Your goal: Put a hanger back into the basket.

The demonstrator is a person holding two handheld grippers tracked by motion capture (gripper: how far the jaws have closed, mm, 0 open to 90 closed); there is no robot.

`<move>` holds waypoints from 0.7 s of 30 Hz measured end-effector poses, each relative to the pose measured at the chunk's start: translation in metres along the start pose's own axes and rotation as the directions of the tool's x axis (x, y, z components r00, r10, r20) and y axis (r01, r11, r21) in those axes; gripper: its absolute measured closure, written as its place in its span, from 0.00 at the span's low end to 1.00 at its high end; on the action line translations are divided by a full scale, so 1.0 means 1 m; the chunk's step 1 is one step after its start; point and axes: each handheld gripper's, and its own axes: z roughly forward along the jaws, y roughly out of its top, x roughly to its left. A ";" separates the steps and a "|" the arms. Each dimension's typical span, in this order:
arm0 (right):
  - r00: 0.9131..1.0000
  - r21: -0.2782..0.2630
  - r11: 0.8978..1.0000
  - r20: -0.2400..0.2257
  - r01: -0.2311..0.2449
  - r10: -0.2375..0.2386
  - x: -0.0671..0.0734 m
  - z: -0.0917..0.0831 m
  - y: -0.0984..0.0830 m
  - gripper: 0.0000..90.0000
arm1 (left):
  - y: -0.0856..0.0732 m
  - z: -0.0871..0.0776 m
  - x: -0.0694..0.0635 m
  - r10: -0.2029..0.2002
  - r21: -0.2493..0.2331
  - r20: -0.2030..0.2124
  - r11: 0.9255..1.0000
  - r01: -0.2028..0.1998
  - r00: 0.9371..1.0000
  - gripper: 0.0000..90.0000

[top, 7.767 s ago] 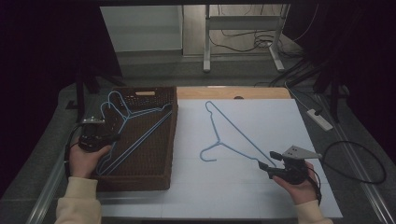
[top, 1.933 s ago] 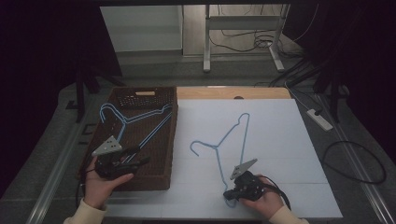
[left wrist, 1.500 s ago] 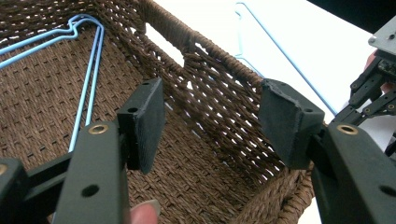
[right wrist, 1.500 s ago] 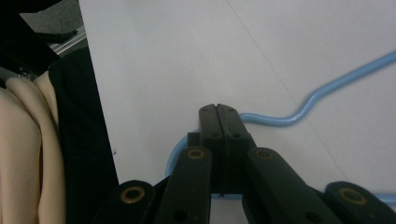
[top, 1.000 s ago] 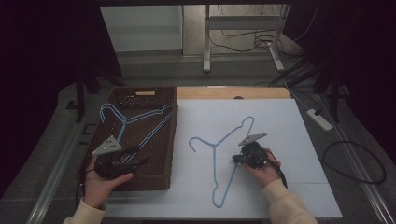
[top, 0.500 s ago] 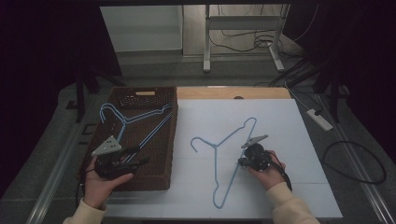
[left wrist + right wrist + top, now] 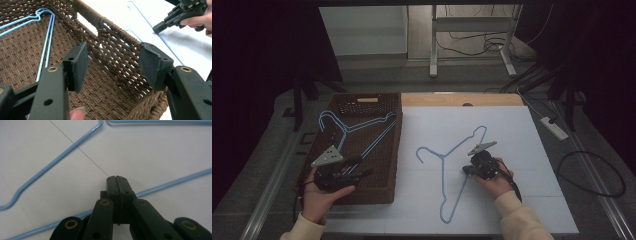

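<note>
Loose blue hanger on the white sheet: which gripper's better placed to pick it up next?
Right. The right gripper sits shut beside the hanger wire on the white sheet; the left gripper, open, hovers over the basket.

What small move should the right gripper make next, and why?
Probably lift the blue hanger slightly off the white sheet. The right gripper is shut over its long wire, though the grip itself is hidden, and the left gripper hangs open over the basket.
</note>
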 end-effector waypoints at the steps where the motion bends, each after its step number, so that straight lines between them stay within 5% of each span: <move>1: 1.000 0.000 1.000 0.000 0.000 0.000 0.000 0.000 0.000 1.00 | 0.000 0.000 0.000 0.000 0.000 0.000 1.000 0.000 1.000 0.46; 10: 0.998 0.054 0.998 0.060 -0.032 0.028 0.004 -0.009 -0.006 1.00 | 0.001 -0.002 -0.001 0.001 -0.007 0.000 1.000 -0.001 1.000 0.46; 21: 0.992 0.059 0.993 0.084 -0.101 0.096 0.008 -0.031 -0.036 1.00 | 0.002 -0.002 -0.002 0.003 -0.011 -0.001 1.000 -0.003 1.000 0.46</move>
